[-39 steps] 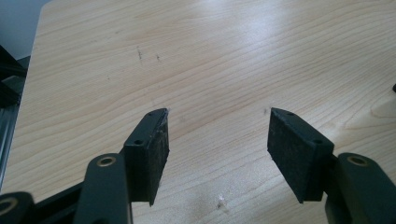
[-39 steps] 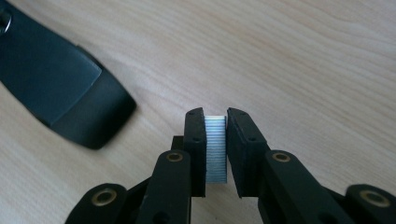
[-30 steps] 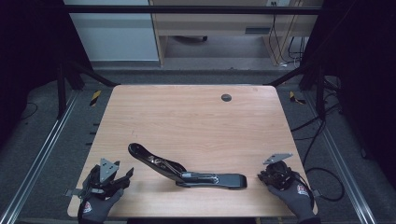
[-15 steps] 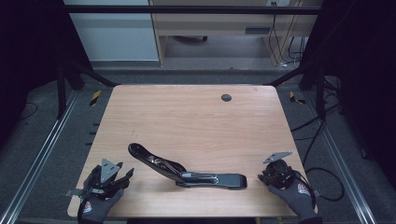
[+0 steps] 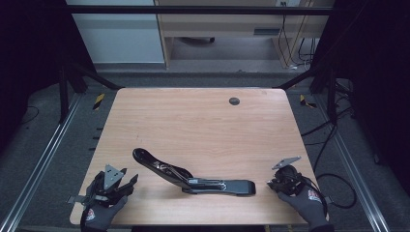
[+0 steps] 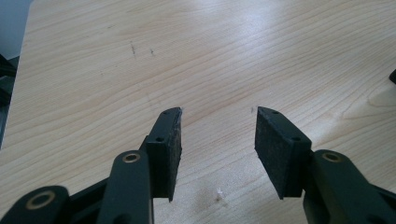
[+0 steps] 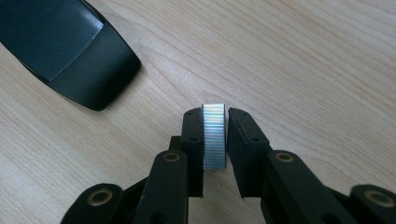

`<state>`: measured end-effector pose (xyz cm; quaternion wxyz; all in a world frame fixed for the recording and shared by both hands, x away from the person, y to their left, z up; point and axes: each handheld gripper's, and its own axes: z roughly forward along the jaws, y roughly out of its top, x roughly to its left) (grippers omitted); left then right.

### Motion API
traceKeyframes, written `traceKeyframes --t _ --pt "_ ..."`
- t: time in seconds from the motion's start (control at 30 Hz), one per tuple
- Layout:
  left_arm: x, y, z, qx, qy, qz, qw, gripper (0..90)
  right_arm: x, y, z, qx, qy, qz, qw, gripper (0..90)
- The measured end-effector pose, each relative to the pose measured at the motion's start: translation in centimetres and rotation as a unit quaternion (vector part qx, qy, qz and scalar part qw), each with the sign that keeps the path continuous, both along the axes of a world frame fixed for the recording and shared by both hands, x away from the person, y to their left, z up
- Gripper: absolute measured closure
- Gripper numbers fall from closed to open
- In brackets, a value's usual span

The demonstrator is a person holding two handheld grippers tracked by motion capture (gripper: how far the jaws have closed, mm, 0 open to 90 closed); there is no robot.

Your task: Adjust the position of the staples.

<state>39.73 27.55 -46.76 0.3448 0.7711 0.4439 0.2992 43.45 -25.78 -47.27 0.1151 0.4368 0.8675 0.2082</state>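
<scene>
The light wood table (image 5: 193,125) has 1 small dark hole (image 5: 234,101). The black stapler (image 5: 193,177) lies open near the front edge. The right gripper (image 7: 215,135) squeezes a strip of staples (image 7: 214,135), its jaws just closing. The left gripper (image 6: 218,140) is wide, nothing inside. Grey floor around.

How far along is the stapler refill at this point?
Done: the stapler lies swung open on the table. In hand: the right gripper pinches a staple strip, beside the stapler's end. Left: putting the strip in the tray and closing the stapler. The left gripper is open, holding nothing.
</scene>
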Motion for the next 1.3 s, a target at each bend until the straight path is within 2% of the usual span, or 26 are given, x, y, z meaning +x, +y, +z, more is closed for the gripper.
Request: traceKeyframes --t 0.13,0.17,0.2,0.3,0.4,0.43,0.5,0.67,0.7,0.83,0.9,1.03,1.13,1.3 --pt "0.0 0.0 0.0 0.001 -0.002 0.001 1.0000 51.2 0.0 0.0 -0.1 0.003 0.001 0.002 1.0000 78.1" --pt "0.0 0.0 0.0 0.001 -0.003 0.001 1.0000 51.3 0.0 0.1 0.0 0.007 0.008 -0.007 0.9999 78.3" --pt "0.0 0.0 0.0 0.002 -0.003 0.000 1.0000 51.3 0.0 0.0 -0.1 0.003 0.001 0.003 1.0000 78.3" --pt "0.0 0.0 0.0 0.002 -0.004 0.000 1.0000 51.3 0.0 0.0 -0.1 0.004 0.001 0.005 1.0000 78.4" --pt "0.0 0.0 0.0 0.000 -0.004 0.001 1.0000 51.3 0.0 0.0 0.1 0.014 -0.002 0.008 0.9999 78.4" --pt "0.0 0.0 0.0 0.000 -0.003 0.001 1.0000 51.4 -0.1 0.0 0.2 0.017 -0.003 0.008 0.9998 78.4" --pt "0.0 0.0 0.0 0.001 -0.003 0.001 1.0000 51.5 0.0 -0.2 0.5 0.016 -0.017 0.031 0.9992 78.4" --pt "0.1 0.0 -0.1 -0.002 -0.001 0.000 1.0000 52.5 -0.2 0.1 1.5 0.030 -0.027 0.040 0.9984 78.5" --pt "0.1 0.0 -0.1 -0.001 0.000 -0.001 1.0000 52.7 -0.1 0.1 1.8 0.030 -0.032 0.051 0.9977 78.5" --pt "0.1 0.0 -0.1 -0.002 0.003 -0.002 1.0000 53.5 -0.1 0.6 3.0 0.037 -0.046 0.067 0.9960 78.5" --pt "0.1 0.0 -0.1 -0.003 0.003 -0.002 1.0000 53.9 -0.2 1.0 3.8 0.046 -0.046 0.065 0.9958 78.5" --pt "0.1 0.0 -0.1 -0.006 0.001 0.002 1.0000 54.5 0.1 1.4 4.9 0.055 -0.062 0.082 0.9932 78.5" --pt "0.1 0.1 -0.1 -0.006 0.000 0.004 1.0000 54.7 0.4 1.8 5.6 0.063 -0.067 0.093 0.9914 78.5" --pt "0.2 0.0 -0.2 -0.004 0.001 0.004 1.0000 54.8 0.6 2.6 6.5 0.081 -0.078 0.119 0.9866 78.5"
